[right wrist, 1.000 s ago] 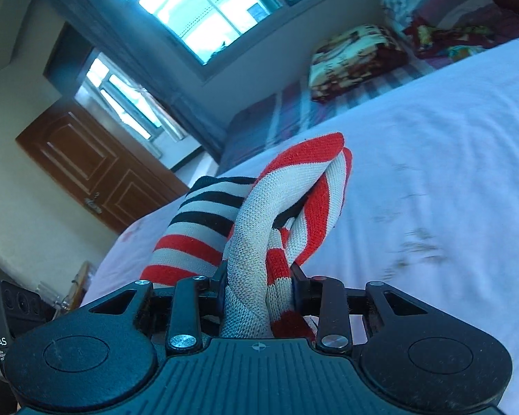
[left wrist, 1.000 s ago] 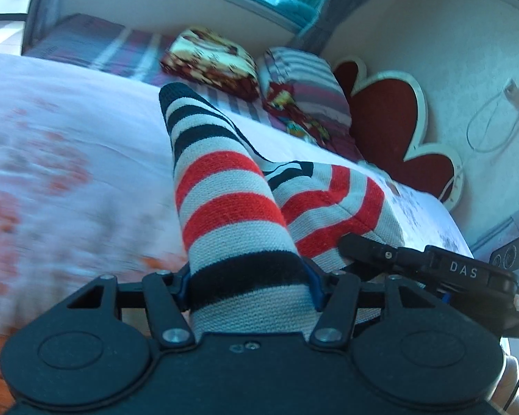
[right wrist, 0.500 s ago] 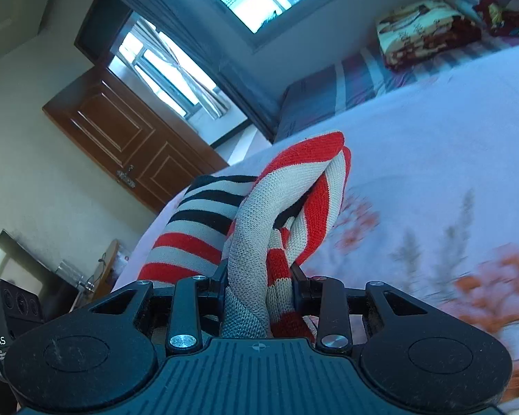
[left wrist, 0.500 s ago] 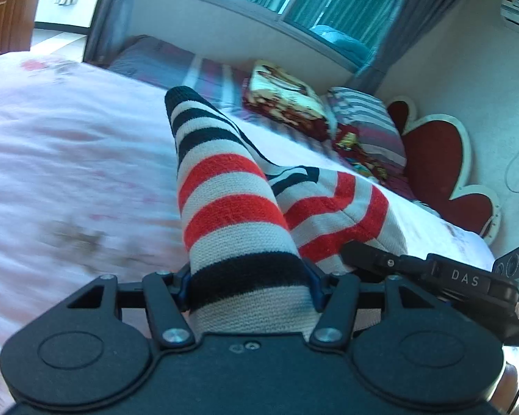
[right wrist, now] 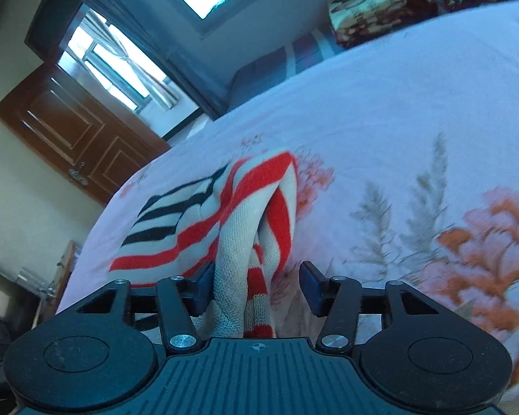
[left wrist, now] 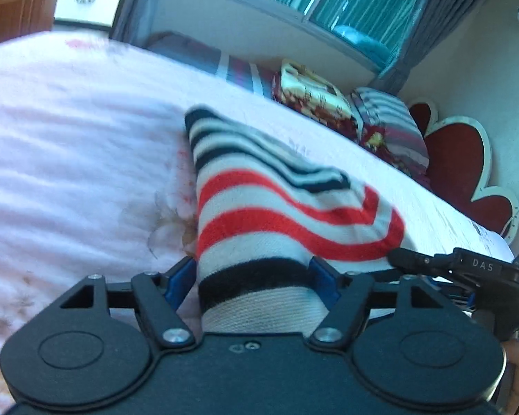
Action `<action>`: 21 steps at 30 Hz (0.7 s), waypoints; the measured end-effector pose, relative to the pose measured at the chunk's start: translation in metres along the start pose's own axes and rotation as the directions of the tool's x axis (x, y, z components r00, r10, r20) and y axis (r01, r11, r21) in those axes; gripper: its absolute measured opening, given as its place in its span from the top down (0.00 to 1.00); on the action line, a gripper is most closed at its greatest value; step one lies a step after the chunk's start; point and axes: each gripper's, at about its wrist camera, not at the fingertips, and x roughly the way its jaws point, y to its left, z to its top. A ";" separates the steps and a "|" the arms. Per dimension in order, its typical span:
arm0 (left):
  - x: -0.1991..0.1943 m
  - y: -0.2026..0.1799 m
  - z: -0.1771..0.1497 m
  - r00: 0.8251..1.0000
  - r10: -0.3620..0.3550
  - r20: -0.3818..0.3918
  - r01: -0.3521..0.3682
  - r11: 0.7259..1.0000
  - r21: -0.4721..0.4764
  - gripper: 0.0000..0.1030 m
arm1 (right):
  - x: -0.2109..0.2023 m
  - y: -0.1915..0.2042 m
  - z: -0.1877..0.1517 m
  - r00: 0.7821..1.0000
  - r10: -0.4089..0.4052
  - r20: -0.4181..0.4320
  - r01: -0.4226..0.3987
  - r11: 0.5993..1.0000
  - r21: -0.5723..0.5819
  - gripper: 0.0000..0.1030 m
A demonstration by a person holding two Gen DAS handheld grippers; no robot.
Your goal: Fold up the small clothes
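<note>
Both hand-held grippers, left [left wrist: 256,276] and right [right wrist: 256,283], have just been opening, jaws slack around the sweater [left wrist: 276,214] on the bed [left wrist: 69,173]. Back out level, without dragging the fold.

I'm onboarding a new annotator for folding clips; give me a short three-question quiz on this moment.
1. True or false: the striped garment rests on the floral bedsheet.
2. The right claw is: A) clamped on cloth; B) open, with cloth between its pads; C) empty.
3. What shape is the red headboard?
Key: 1 true. 2 B; both claws' jaws have just been opening, and the left claw also has cloth between its pads. 3 heart.
</note>
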 end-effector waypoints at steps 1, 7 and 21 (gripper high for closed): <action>-0.013 0.000 -0.001 0.999 0.010 0.031 -0.011 1.000 0.023 0.34 | -0.009 0.007 0.002 1.000 -0.014 0.025 0.015 1.000 -0.024 0.50; -0.008 -0.017 0.023 0.999 -0.018 0.051 0.013 0.996 0.086 0.34 | -0.003 0.075 0.018 0.995 -0.030 0.091 0.050 0.972 -0.229 0.50; 0.024 0.001 0.022 0.995 0.103 -0.008 -0.102 0.994 0.041 0.34 | 0.072 0.066 0.008 0.983 -0.184 0.014 0.178 0.929 -0.325 0.64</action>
